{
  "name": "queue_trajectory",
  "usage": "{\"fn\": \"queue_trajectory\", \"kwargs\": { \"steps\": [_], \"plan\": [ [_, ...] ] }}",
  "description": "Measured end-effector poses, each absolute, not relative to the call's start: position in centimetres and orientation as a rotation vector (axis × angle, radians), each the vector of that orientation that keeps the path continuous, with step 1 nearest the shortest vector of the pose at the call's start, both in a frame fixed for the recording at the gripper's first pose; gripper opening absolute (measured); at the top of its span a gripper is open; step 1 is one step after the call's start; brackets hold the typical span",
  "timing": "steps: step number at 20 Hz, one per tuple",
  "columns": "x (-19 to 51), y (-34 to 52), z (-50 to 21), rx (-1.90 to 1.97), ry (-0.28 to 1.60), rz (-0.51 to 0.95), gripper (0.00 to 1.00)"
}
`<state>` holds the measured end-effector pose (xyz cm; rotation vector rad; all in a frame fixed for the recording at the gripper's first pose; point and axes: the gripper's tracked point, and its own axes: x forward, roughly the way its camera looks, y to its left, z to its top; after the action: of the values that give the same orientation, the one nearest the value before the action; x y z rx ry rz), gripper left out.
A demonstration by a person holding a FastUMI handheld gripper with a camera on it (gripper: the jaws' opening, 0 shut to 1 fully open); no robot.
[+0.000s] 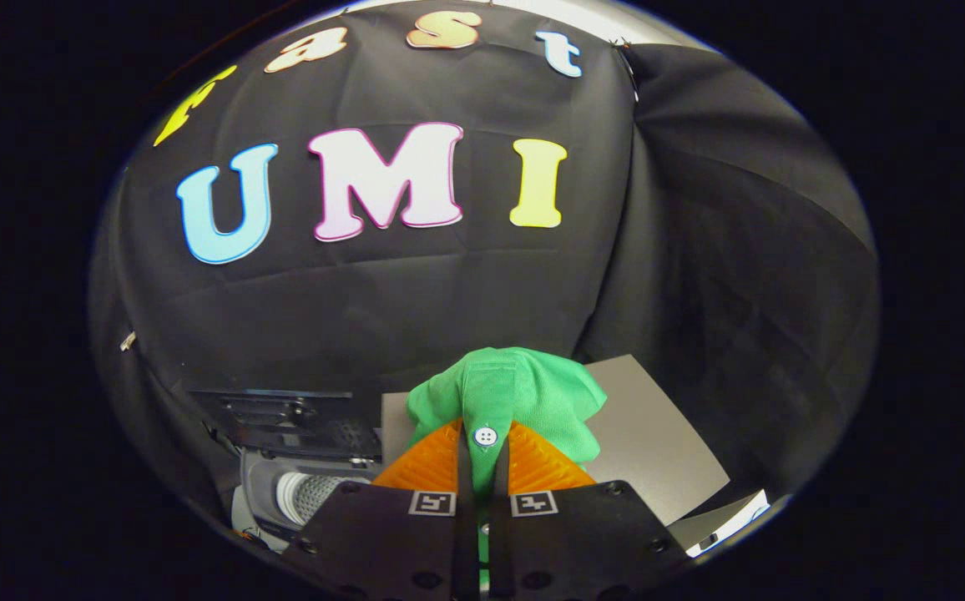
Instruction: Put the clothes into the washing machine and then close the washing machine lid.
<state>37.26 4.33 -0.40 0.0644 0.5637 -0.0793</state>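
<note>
A black cloth wall (449, 284) rises beyond the gripper and folds into a second, creased black panel (741, 250) off to the right of the fingers. At the very top, above the cloth, a thin pale strip of the room shows. Behind and to the right of the fingers lies a flat grey surface (658, 442) with a sharp corner, dull and bare where it can be seen; a small pale patch sits at its lower right edge, too cut off to tell what it is.

The gripper (484, 463) has its fingers drawn close together, pinching a green garment (533, 392) between them. The cloth bunches up just ahead of the fingertips in a rounded heap, and a narrow placket with a white button (486, 436) runs down into the slim gap between the fingers. The lower part of the garment is hidden behind the fingers and the gripper body.

Below and to the left of the fingers sits the washing machine (282, 492), with a grey rim and a pale perforated drum (307, 494) partly visible inside. Its dark lid (290, 417) stands raised behind the opening. Most of the machine is cut off or covered by the gripper body, so its full shape cannot be made out.
</note>
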Motion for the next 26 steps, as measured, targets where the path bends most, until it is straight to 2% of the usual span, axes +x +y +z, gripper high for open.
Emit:
{"fn": "queue_trajectory", "kwargs": {
  "steps": [5,12,19,26],
  "plan": [
    [36.1,11.8,2.3,0.103,0.519,-0.003,0.09],
    [34.0,21.4,1.2,0.088,0.536,0.071,0.09],
    [33.4,29.2,-5.6,0.091,0.582,0.114,0.09],
    [34.5,33.3,-16.4,0.034,0.649,0.128,0.09]
  ]
}}
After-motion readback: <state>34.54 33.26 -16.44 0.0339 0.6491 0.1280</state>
